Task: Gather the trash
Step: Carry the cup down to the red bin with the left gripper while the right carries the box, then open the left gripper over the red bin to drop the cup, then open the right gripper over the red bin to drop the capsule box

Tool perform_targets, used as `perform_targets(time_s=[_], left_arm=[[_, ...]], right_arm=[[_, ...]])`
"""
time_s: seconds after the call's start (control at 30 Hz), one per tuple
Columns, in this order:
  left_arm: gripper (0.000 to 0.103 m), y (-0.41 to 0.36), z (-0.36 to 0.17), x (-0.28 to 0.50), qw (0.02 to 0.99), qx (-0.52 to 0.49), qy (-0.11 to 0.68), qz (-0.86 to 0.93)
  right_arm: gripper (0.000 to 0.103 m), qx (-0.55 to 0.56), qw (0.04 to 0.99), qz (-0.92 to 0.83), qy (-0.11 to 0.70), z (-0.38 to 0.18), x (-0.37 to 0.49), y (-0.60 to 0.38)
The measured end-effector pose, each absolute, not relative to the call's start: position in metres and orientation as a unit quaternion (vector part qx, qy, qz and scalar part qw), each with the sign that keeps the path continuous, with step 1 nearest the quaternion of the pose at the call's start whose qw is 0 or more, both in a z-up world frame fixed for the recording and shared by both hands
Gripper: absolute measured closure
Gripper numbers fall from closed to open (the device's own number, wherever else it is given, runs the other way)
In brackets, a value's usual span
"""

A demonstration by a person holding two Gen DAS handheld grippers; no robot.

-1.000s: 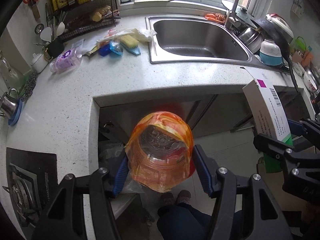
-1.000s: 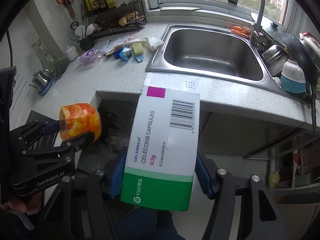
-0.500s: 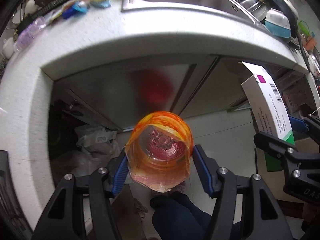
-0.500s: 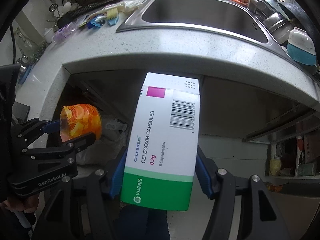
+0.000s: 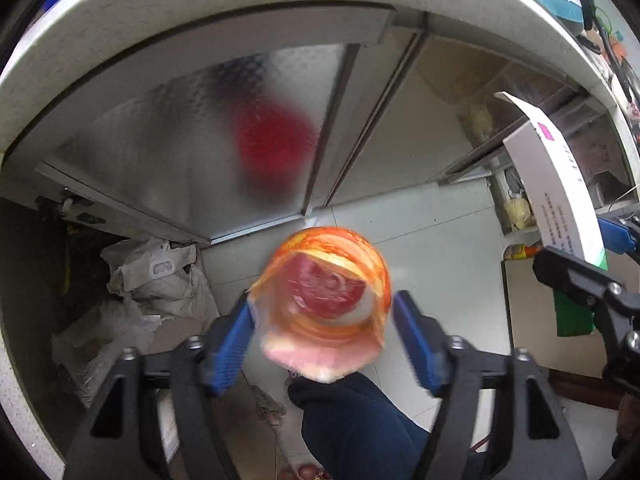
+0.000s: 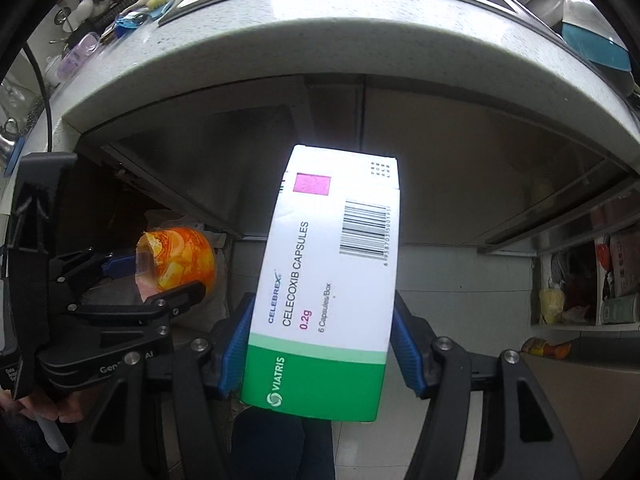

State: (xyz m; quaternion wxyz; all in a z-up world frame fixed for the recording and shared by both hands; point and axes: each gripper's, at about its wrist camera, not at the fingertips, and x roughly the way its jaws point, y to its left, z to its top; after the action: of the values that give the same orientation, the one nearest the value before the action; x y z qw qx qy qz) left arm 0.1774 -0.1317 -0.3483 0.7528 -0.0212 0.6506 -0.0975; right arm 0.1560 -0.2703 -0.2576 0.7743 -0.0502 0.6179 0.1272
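An orange, printed plastic cup (image 5: 324,300) sits between the blue pads of my left gripper (image 5: 322,320), mouth toward the camera and blurred. The jaws are opening, and a thin gap shows between the cup and the right pad (image 5: 412,336). In the right wrist view the same cup (image 6: 176,260) shows at the left, in the left gripper (image 6: 132,280). My right gripper (image 6: 320,340) is shut on a white and green medicine box (image 6: 332,272), held upright. The box (image 5: 560,200) also appears at the right edge of the left wrist view. Both grippers point steeply down, below the counter edge.
The pale stone countertop (image 5: 200,8) curves overhead. Below it are a frosted metal cabinet door (image 5: 180,148) and an open cupboard with crumpled white plastic bags (image 5: 152,276). A person's dark trouser leg (image 5: 352,420) stands on the tiled floor (image 5: 440,248). Cluttered shelves (image 6: 580,300) are at right.
Both grippers have sunk from above the countertop to below its edge and now face the floor. The left jaws have spread apart around the cup. The right grip on the box is unchanged.
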Motion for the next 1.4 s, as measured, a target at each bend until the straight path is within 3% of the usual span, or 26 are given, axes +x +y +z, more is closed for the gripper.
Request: perform_targets(time_s=[0.57, 0.73, 0.83, 1.2, 1.33, 1.4], left_arm=[[0.024, -0.112, -0.312, 0.160, 0.781, -0.020, 0.622, -0.053], [0.018, -0.091, -0.319, 0.151, 0.784, -0.038, 0.618, -0.032], [0.000, -0.085, -0.322, 0.147, 0.787, -0.042, 0.615, -0.024], [0.000, -0.065, -0.348, 0.139, 0.779, -0.040, 0.626, 0.002], [0.000, -0.060, -0.355, 0.135, 0.774, -0.039, 0.632, 0.005], [0.000, -0.059, -0.353, 0.133, 0.772, -0.036, 0.634, 0.007]], right_arm=[[0.043, -0.032, 0.768, 0.147, 0.623, -0.255, 0.142, -0.270], [0.043, -0.036, 0.760, 0.164, 0.628, -0.268, 0.142, -0.259], [0.043, -0.039, 0.755, 0.177, 0.630, -0.278, 0.143, -0.251], [0.042, -0.069, 0.731, 0.192, 0.652, -0.334, 0.151, -0.228], [0.036, -0.069, 0.730, 0.193, 0.652, -0.344, 0.151, -0.224], [0.023, -0.070, 0.732, 0.188, 0.651, -0.347, 0.149, -0.222]])
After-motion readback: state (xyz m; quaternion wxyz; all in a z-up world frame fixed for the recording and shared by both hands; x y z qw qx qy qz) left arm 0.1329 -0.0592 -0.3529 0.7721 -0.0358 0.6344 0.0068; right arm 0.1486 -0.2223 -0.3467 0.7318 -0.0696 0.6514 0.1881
